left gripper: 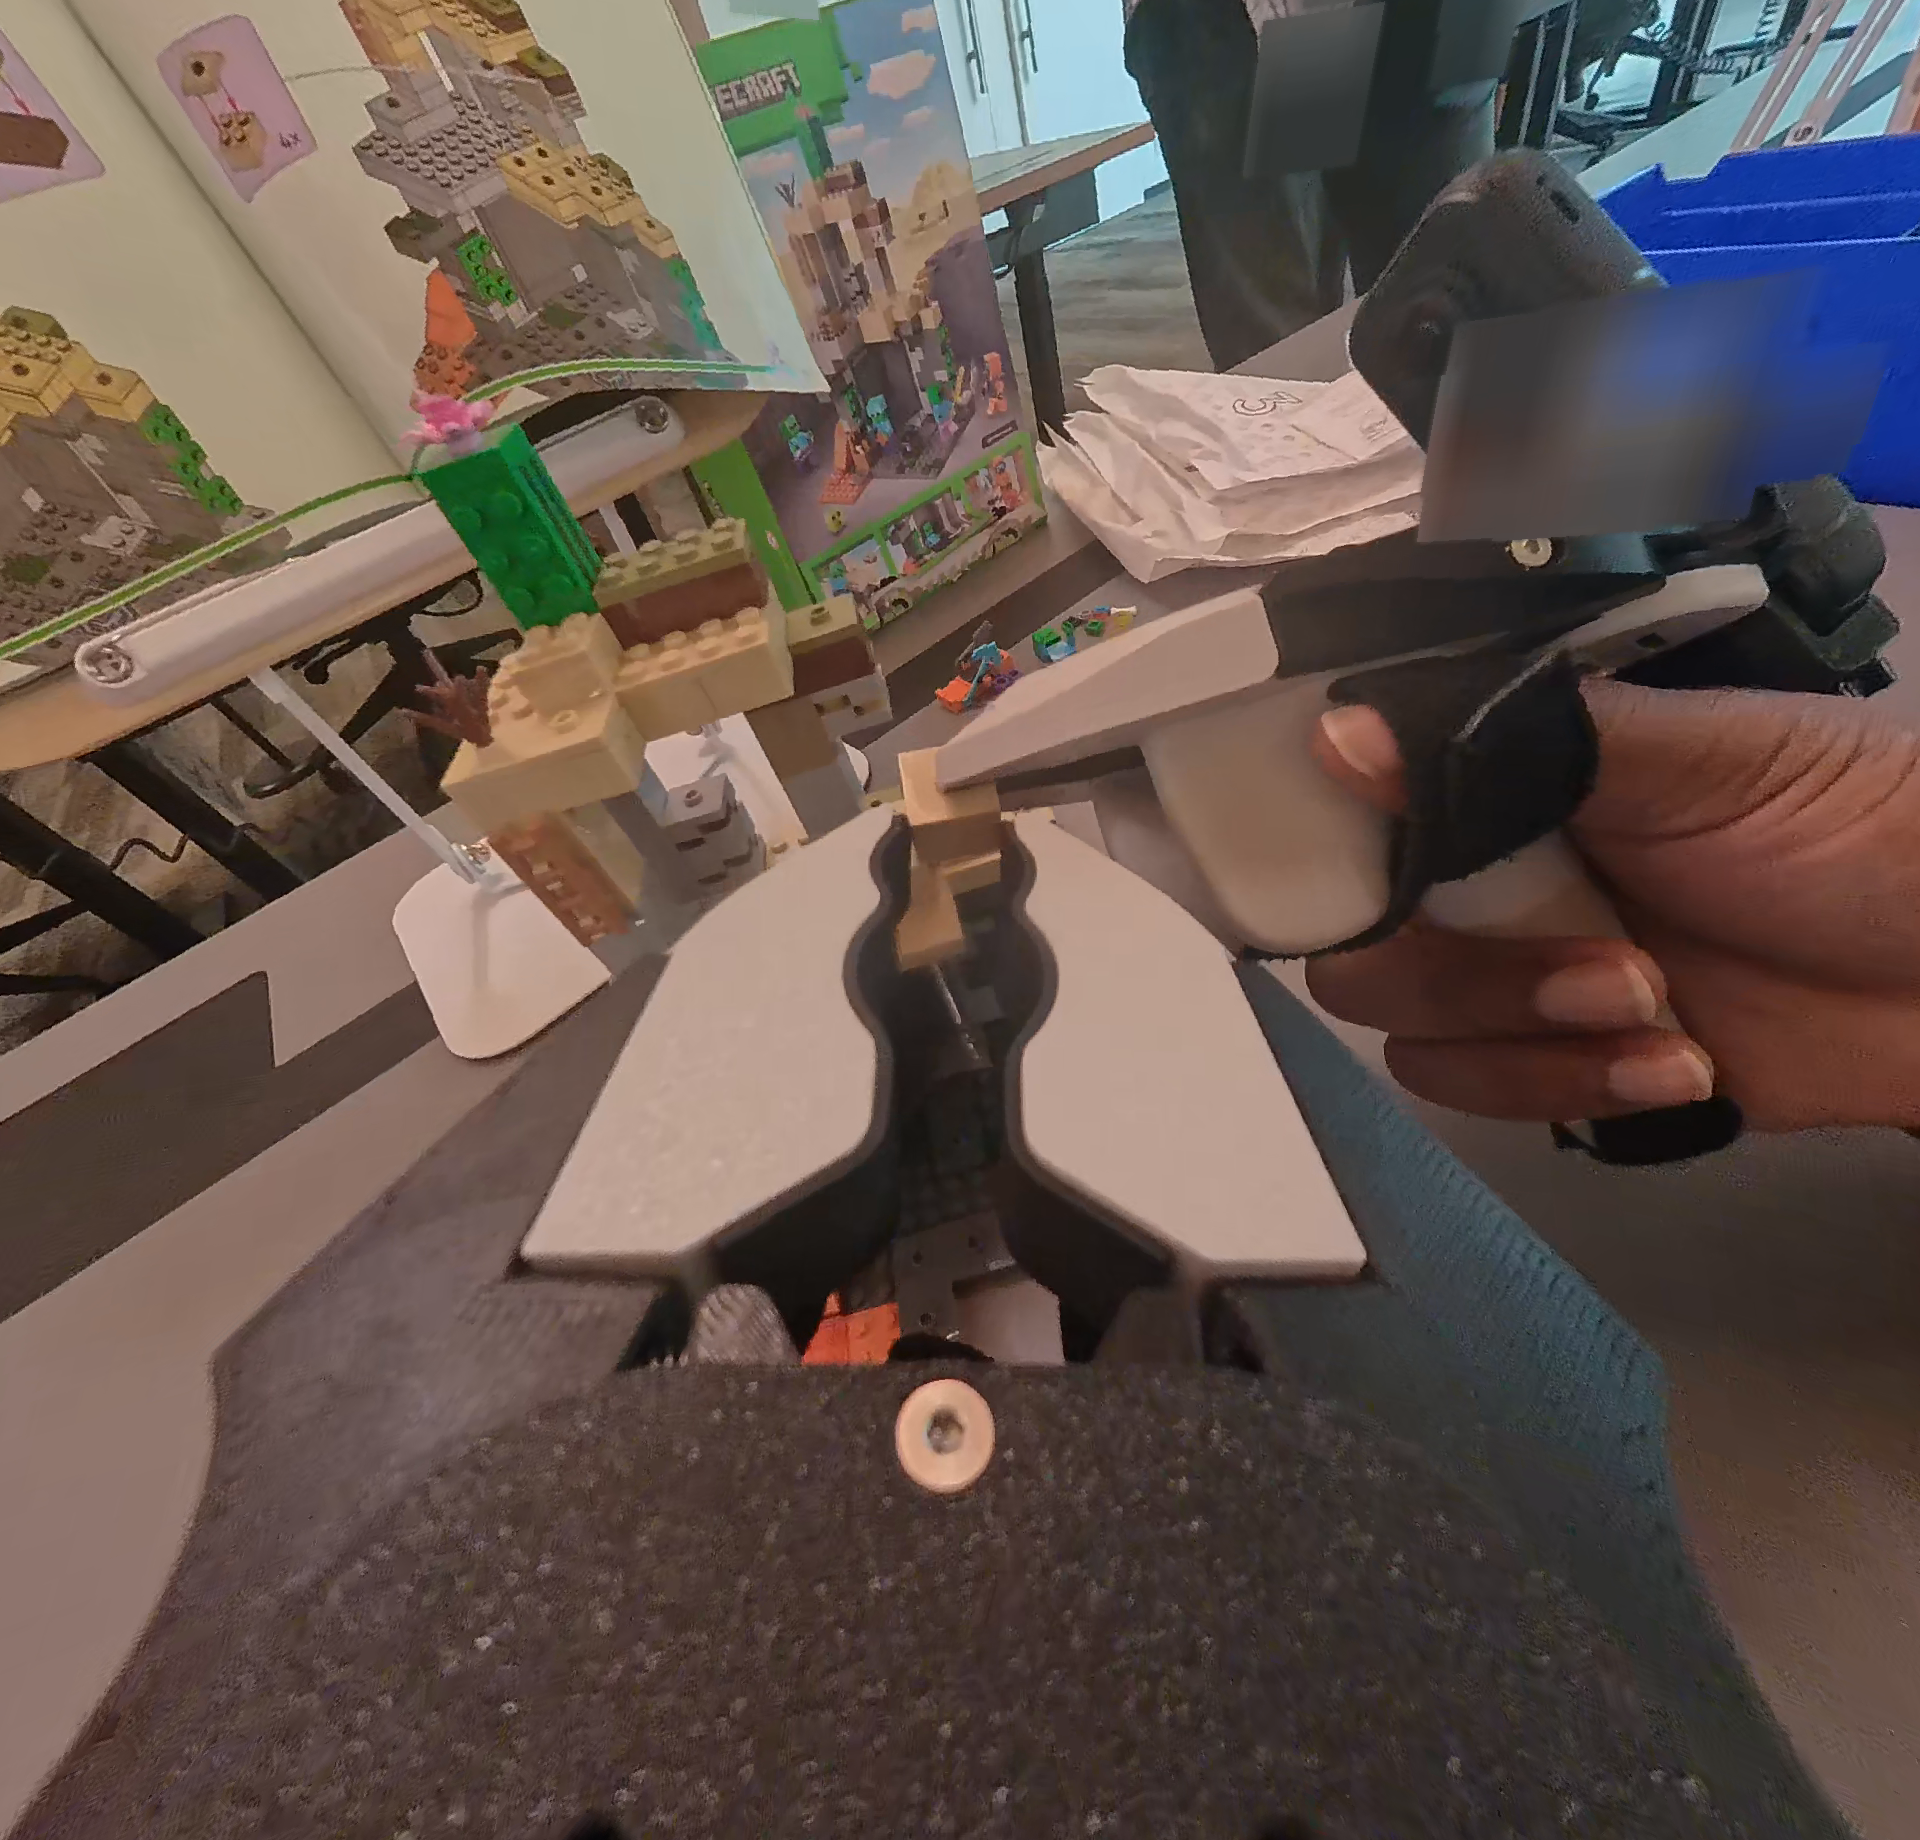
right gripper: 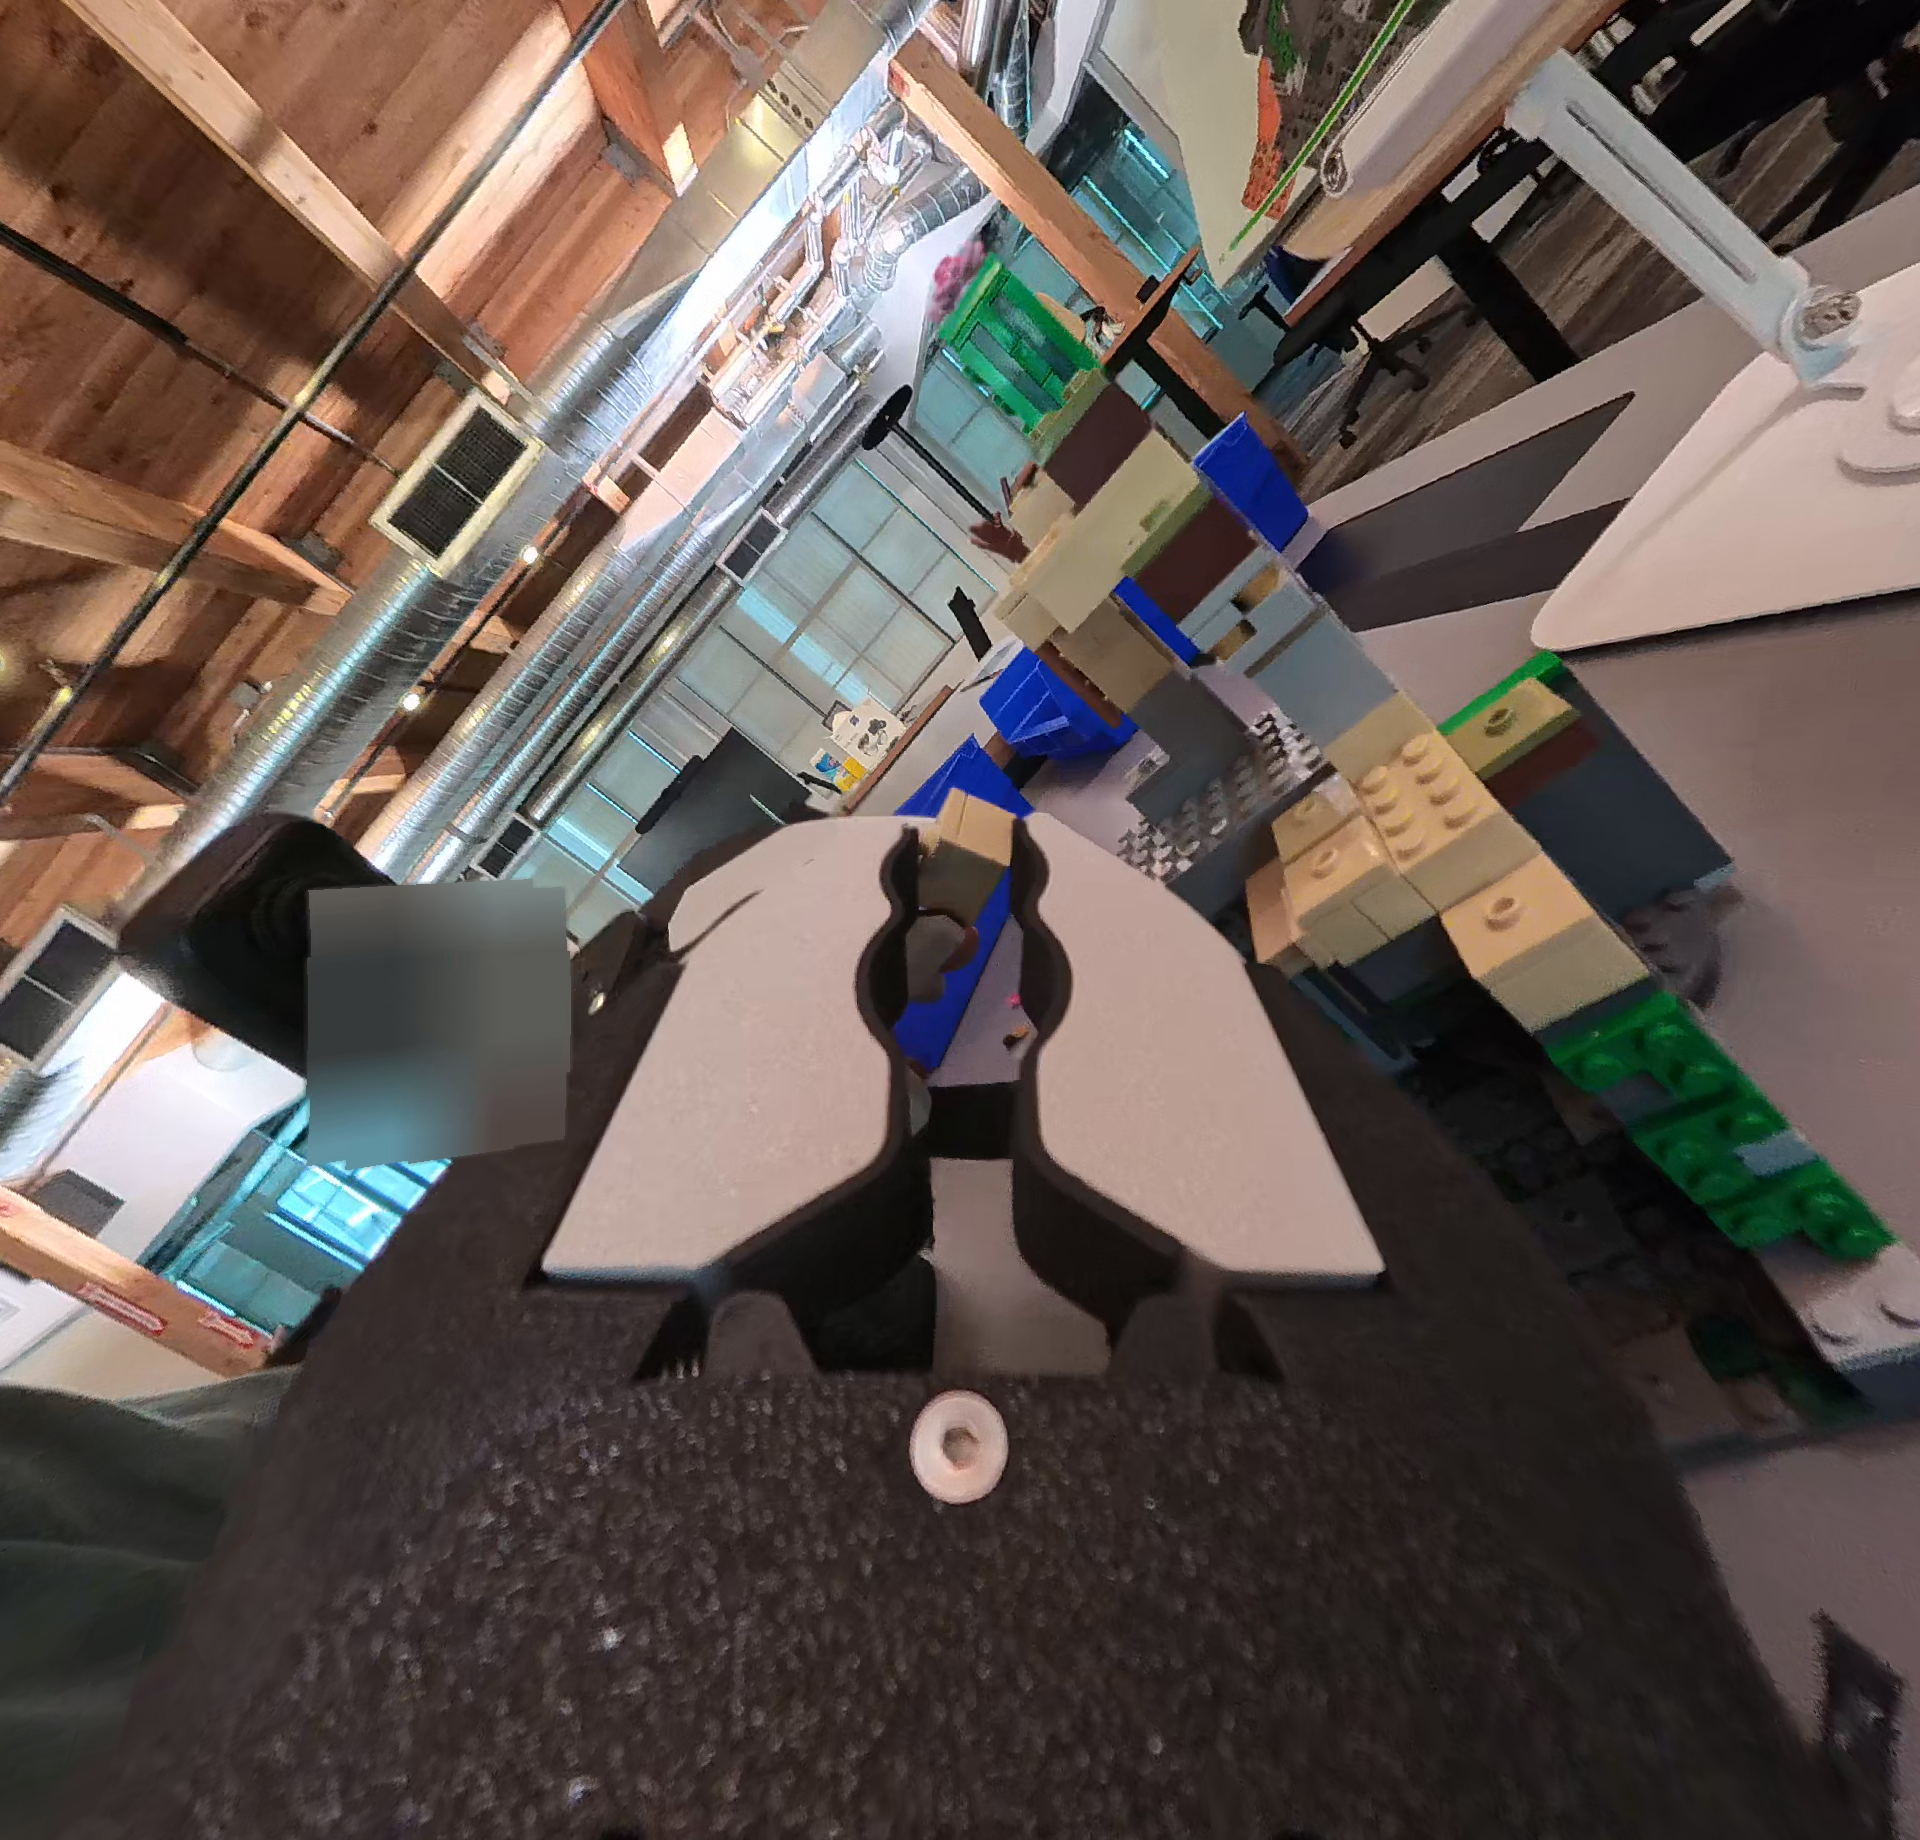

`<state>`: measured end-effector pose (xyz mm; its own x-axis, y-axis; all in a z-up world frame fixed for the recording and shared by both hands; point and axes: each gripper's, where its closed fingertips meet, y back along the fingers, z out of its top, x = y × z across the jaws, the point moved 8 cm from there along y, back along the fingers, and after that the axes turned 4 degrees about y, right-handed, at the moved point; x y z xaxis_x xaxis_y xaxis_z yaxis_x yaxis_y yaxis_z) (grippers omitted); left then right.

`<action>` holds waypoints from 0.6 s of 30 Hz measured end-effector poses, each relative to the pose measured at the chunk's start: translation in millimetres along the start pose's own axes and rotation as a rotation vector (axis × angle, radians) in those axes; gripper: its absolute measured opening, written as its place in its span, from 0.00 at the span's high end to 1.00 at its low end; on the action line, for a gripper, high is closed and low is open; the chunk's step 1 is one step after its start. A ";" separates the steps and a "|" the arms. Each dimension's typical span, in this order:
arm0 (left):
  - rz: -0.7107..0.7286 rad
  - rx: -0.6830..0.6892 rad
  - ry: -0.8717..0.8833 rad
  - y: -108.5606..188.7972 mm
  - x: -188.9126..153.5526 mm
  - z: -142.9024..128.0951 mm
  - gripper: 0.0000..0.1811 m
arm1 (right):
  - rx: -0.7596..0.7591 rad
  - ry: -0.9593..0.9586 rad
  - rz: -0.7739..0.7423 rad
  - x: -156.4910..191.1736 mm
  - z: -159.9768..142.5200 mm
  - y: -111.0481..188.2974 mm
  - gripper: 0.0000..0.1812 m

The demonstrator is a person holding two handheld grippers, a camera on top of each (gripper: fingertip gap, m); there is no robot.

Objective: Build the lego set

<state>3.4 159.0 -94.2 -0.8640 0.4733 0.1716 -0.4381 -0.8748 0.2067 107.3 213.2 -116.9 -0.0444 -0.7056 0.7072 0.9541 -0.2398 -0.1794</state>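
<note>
Small tan piece (left gripper: 951,860) made of a few little bricks, pinched up in the air, a bit tilted; also seen in the right wrist view (right gripper: 966,845). Big half-built tower (left gripper: 665,689) at 10 o'clock from it, standing on the grey table: tan and brown bricks stacked like steps, a tall green block with a pink flower on top, grey bricks lower down. Green plates at the tower's foot (right gripper: 1725,1156). Loose little colourful bricks (left gripper: 1039,647) at 1 o'clock.
</note>
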 end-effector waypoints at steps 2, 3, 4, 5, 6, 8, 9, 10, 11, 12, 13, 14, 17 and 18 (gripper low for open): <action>-0.002 0.008 -0.001 -0.7 1.4 -1.4 0.91 | 0.048 0.061 -0.013 -1.1 2.7 -0.8 0.90; 0.005 0.011 0.001 -0.6 2.7 -2.4 0.91 | 0.071 0.125 -0.038 -1.7 5.6 -0.5 0.89; 0.014 0.013 -0.003 0.2 4.7 -3.5 0.91 | 0.093 0.206 -0.066 -2.0 9.6 0.6 0.89; 0.020 0.018 -0.003 1.3 7.1 -4.9 0.92 | 0.127 0.295 -0.097 -2.1 14.1 1.6 0.91; 0.023 0.023 0.006 2.5 10.2 -6.3 0.92 | 0.171 0.390 -0.142 -2.9 18.4 2.1 0.92; 0.034 0.025 0.022 5.1 16.4 -8.6 0.91 | 0.298 0.610 -0.253 -5.9 24.6 0.4 0.95; 0.038 0.026 0.027 6.3 18.8 -9.6 0.91 | 0.367 0.717 -0.308 -7.5 26.3 -1.6 0.96; 0.041 0.026 0.029 7.6 20.7 -10.3 0.91 | 0.433 0.806 -0.350 -8.3 26.9 -4.0 0.98; 0.044 0.027 0.028 8.9 22.3 -11.1 0.91 | 0.494 0.872 -0.394 -8.7 27.2 -6.8 0.99; 0.047 0.027 0.025 10.4 24.0 -11.9 0.91 | 0.539 0.924 -0.436 -8.6 28.1 -9.5 1.00; 0.049 0.026 0.023 12.1 25.7 -12.7 0.91 | 0.582 0.965 -0.472 -8.4 29.0 -12.1 1.00; 0.051 0.028 0.023 13.9 27.5 -13.6 0.92 | 0.628 0.989 -0.500 -8.7 29.3 -14.6 1.00; 0.049 0.029 0.035 19.5 32.3 -16.3 0.92 | 0.736 0.964 -0.506 -9.6 28.6 -22.3 1.00; 0.048 0.030 0.036 21.2 33.4 -17.4 0.92 | 0.765 0.948 -0.511 -10.3 29.0 -24.2 1.00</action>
<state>-39.0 154.4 -100.8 -0.8924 0.4263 0.1476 -0.3889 -0.8927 0.2276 93.2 245.6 -100.0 -0.3376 -0.9137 -0.2262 0.6797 -0.4029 0.6130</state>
